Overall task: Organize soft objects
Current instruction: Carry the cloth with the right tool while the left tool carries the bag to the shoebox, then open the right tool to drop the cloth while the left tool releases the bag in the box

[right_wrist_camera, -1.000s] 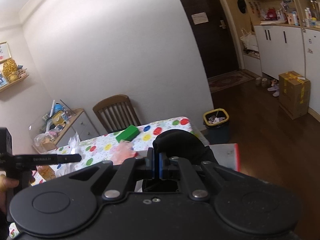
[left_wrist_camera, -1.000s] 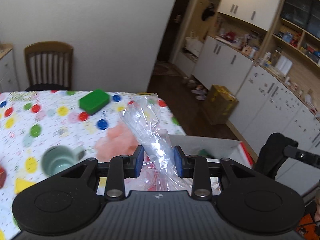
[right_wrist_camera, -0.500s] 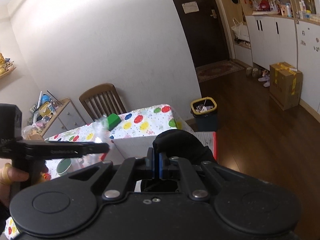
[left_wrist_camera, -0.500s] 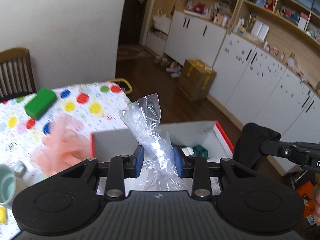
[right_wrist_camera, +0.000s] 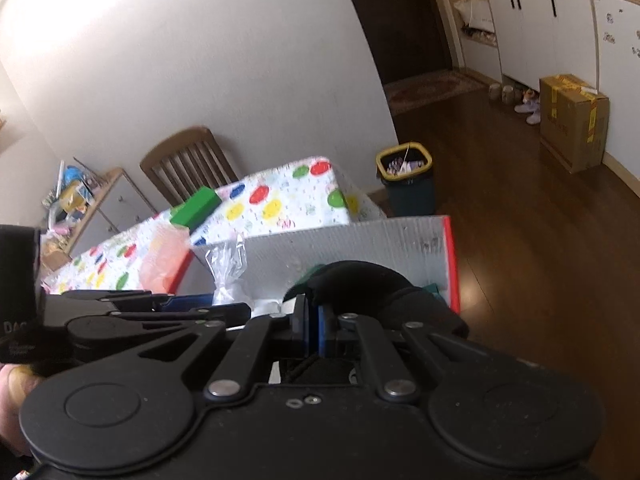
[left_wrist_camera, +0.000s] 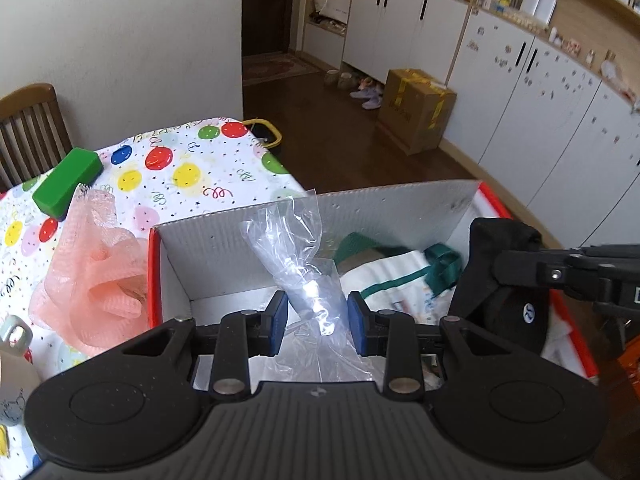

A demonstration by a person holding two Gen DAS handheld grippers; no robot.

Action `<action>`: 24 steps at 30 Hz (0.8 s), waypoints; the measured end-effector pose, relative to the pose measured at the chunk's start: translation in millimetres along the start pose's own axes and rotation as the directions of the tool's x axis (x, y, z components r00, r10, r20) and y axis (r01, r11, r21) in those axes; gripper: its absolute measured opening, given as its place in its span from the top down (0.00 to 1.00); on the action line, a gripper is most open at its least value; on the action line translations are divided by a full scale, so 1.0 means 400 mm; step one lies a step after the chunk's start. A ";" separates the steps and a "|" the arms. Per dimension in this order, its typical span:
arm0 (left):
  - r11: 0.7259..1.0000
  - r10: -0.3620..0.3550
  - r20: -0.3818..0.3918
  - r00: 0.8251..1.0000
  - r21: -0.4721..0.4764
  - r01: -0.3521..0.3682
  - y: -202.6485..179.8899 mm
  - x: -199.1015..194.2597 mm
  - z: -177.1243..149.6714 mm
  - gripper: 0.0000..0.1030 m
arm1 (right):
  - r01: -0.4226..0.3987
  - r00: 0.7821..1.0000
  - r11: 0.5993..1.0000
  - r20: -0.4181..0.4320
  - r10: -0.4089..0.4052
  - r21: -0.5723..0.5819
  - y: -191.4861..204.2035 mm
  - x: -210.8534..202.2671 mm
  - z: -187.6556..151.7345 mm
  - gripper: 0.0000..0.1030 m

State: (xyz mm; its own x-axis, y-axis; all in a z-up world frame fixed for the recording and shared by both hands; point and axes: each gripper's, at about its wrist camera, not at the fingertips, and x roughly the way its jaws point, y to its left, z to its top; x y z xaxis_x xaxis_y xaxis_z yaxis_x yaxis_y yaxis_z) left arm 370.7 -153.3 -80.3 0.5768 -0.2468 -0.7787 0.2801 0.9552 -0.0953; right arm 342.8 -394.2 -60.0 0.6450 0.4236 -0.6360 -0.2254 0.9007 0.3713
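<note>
Balloon-print cloth covers the table (left_wrist_camera: 180,168), with a red-edged box (left_wrist_camera: 400,208) at its end. Over the box, the left claw (left_wrist_camera: 318,314) has its pads apart around a clear plastic bag (left_wrist_camera: 296,256); whether they grip it is unclear. Beside it, the right claw (right_wrist_camera: 314,326) pinches a black cloth (right_wrist_camera: 360,288).

Glossy crinkled clear plastic bag (left_wrist_camera: 308,276), matt corrugated grey-walled box (left_wrist_camera: 360,216), soft matt black cloth (right_wrist_camera: 360,288), rough pink mesh puff (left_wrist_camera: 96,264), smooth green block (left_wrist_camera: 66,182), and glossy printed tablecloth (left_wrist_camera: 180,168).
</note>
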 end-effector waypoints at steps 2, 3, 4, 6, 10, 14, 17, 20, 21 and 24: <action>1.000 0.018 -0.002 1.000 0.014 -0.018 -0.002 0.011 -0.002 0.69 | 0.007 1.000 1.000 -0.023 -0.007 -0.002 -0.002 0.023 -0.002 0.97; 0.999 0.025 -0.004 1.000 0.019 -0.025 -0.001 0.016 0.000 0.69 | 0.010 0.999 1.000 -0.034 -0.010 -0.006 -0.004 0.034 -0.003 0.97; 0.999 0.031 -0.011 0.999 0.025 -0.031 -0.001 0.023 0.000 0.69 | 0.014 0.999 1.000 -0.045 -0.014 -0.009 -0.005 0.046 -0.004 0.97; 0.999 0.038 -0.032 0.999 0.027 -0.038 0.001 0.038 -0.002 0.69 | 0.019 0.998 1.000 -0.066 -0.019 -0.006 -0.006 0.064 -0.007 0.96; 0.999 0.043 -0.056 0.997 0.029 -0.041 0.005 0.062 -0.006 0.69 | 0.020 0.996 1.000 -0.092 -0.019 0.009 -0.016 0.088 -0.013 0.96; 0.998 0.054 -0.083 0.995 0.023 -0.052 0.004 0.081 -0.008 0.69 | 0.021 0.987 0.999 -0.157 -0.017 0.024 -0.030 0.113 -0.012 0.96; 0.999 0.048 -0.095 0.994 0.005 -0.048 0.011 0.089 -0.009 0.69 | 0.016 0.985 0.999 -0.172 -0.011 0.028 -0.033 0.111 -0.012 0.95; 0.999 0.037 -0.092 0.995 -0.015 -0.038 0.017 0.083 -0.008 0.65 | 0.008 0.984 1.000 -0.177 -0.004 0.022 -0.028 0.101 -0.014 0.93; 0.999 0.035 -0.090 0.995 -0.019 -0.037 0.018 0.079 -0.008 0.53 | 0.005 0.984 1.000 -0.178 -0.001 0.022 -0.028 0.098 -0.015 0.91; 0.999 0.028 -0.058 0.998 -0.020 -0.029 0.016 0.057 -0.008 0.31 | -0.006 0.984 1.000 -0.176 0.010 0.024 -0.030 0.083 -0.020 0.87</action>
State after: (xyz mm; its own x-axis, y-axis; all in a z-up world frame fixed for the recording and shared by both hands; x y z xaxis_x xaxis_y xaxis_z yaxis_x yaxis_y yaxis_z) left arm 383.1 -152.2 -100.6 0.5392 -0.2099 -0.8156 0.2473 0.9652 -0.0849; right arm 361.2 -390.0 -91.0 0.5041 0.4427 -0.7415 -0.2110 0.8957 0.3913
